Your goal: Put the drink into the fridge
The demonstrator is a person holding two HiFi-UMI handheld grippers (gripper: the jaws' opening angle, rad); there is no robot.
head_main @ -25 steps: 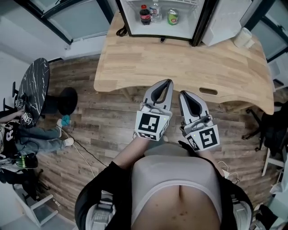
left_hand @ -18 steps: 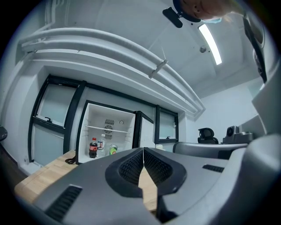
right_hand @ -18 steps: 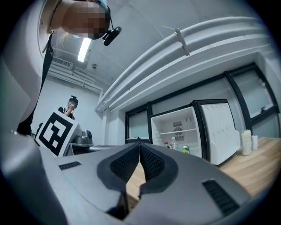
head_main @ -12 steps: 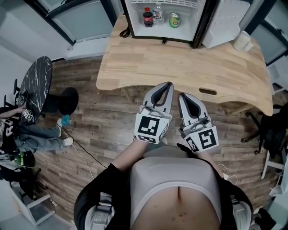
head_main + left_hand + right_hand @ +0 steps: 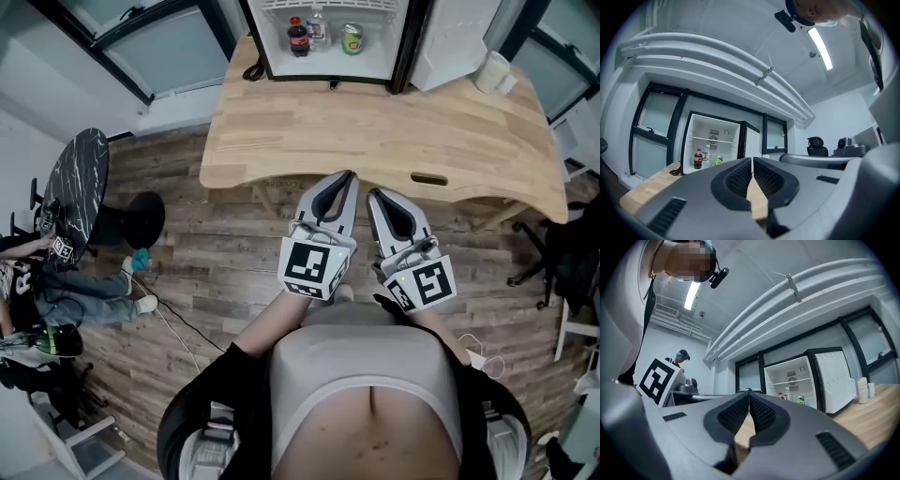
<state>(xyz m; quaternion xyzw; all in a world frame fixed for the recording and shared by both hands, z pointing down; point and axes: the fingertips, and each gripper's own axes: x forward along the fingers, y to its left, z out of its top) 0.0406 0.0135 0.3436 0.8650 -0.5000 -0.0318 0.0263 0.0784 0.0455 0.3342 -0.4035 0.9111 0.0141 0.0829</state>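
Both tools idle, side by side over the grey-brown plank floor (image 5: 225, 253), short of the light wooden table (image 5: 375, 122). The left gripper (image 5: 349, 176): jaws fully together, nothing btw them. The right gripper (image 5: 374, 194): same, pads closed on each other, empty. Both point roughly toward the small black-framed fridge w/ white interior (image 5: 323, 66) at the table's far side, its white door (image 5: 450, 37) swung open to the right.

Drinks are inside already: a dark cola bottle w/ red label (image 5: 297, 36), a clear water bottle (image 5: 318, 25) just beside it, and a green can (image 5: 352, 37) a bit apart, all upright on the fridge floor. No drink shows on the tabletop.

Judgement: loading step prob. done, nothing left to carry. Next move, if any, is likely the door: reach across the table w/ the right gripper, get behind the door's outer edge and push it shut w/o knocking the pale cylinder (image 5: 492, 70) near it.
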